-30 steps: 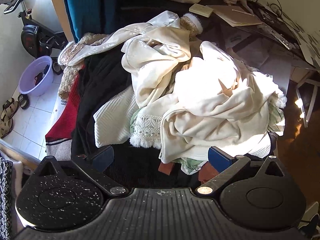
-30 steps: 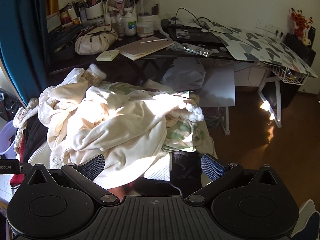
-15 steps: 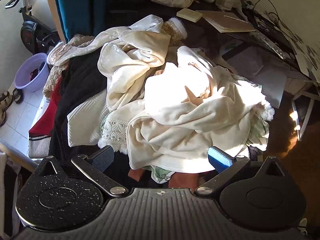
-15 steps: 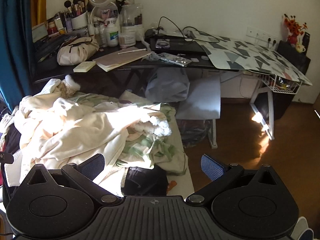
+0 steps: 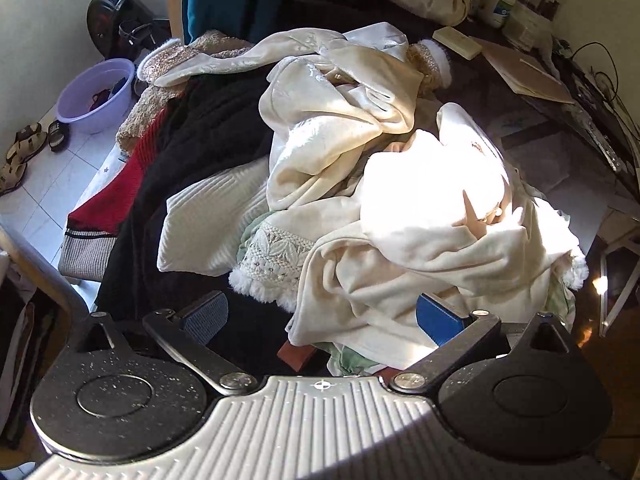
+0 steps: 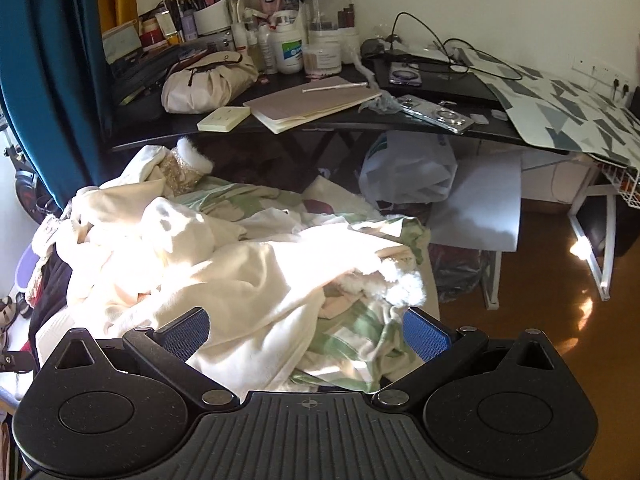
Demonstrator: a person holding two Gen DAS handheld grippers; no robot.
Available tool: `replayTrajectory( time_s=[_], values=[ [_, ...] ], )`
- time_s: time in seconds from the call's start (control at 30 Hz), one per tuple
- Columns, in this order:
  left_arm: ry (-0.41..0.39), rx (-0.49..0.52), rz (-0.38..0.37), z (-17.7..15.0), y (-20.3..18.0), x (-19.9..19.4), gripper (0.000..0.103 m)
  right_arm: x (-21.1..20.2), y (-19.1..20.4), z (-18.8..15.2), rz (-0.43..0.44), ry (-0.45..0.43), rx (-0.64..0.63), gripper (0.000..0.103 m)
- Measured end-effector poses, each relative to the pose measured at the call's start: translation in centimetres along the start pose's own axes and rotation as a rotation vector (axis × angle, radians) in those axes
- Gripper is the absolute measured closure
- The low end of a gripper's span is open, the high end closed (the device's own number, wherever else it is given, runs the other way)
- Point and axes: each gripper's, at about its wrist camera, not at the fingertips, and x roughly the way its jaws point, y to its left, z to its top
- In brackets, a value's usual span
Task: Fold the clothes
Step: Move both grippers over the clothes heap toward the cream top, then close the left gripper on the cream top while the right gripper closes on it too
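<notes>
A heap of clothes lies before both grippers. On top is a cream velvety garment point(image 5: 420, 240) point(image 6: 248, 272), partly in bright sun. Under and beside it lie a white ribbed knit point(image 5: 208, 220), a black garment point(image 5: 200, 136), a red knit point(image 5: 120, 192), a lace-trimmed piece point(image 5: 272, 256) and a green-striped cloth point(image 6: 352, 332). My left gripper point(image 5: 320, 316) is open just above the near edge of the heap, holding nothing. My right gripper point(image 6: 306, 332) is open too, over the cream garment's near right side, with cloth showing between its fingers but not pinched.
Behind the heap a dark desk point(image 6: 320, 120) carries a notebook point(image 6: 312, 104), a beige pouch point(image 6: 208, 80), bottles and cables. A white bag point(image 6: 408, 172) sits under it. A lilac basin point(image 5: 96, 92) and sandals point(image 5: 24, 144) stand on the tiled floor at left. Wooden floor point(image 6: 540, 280) lies right.
The left gripper's view has slid left, so the heap sits further right in it. The right gripper has swung back left and closer over the cream garment. Both stayed open.
</notes>
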Motion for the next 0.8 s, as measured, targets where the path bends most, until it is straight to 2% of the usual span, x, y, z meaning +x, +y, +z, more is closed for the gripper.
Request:
replayTrajectory(
  time_s=[0.13,0.27,0.43,0.6,0.8],
  values=[
    [0.047,0.024,-0.017,1.1,0.1,2.7,0.001,2.3,2.5,1.4,-0.005,0.031,-0.017,0.001],
    [0.042,0.078,-0.055,2.6,-0.9,4.5,0.001,5.2,4.7,2.6,-0.005,0.074,-0.076,0.001],
    [0.041,0.149,-0.079,5.1,-2.0,6.7,0.001,8.3,7.2,5.0,-0.054,0.048,-0.105,0.001],
    [0.076,0.13,-0.125,7.2,-2.0,8.2,0.001,10.7,8.9,7.3,-0.038,0.051,-0.095,0.001],
    [0.119,0.141,-0.119,7.9,-2.1,9.1,0.001,12.6,10.3,8.1,-0.023,0.072,-0.122,0.001]
  ],
)
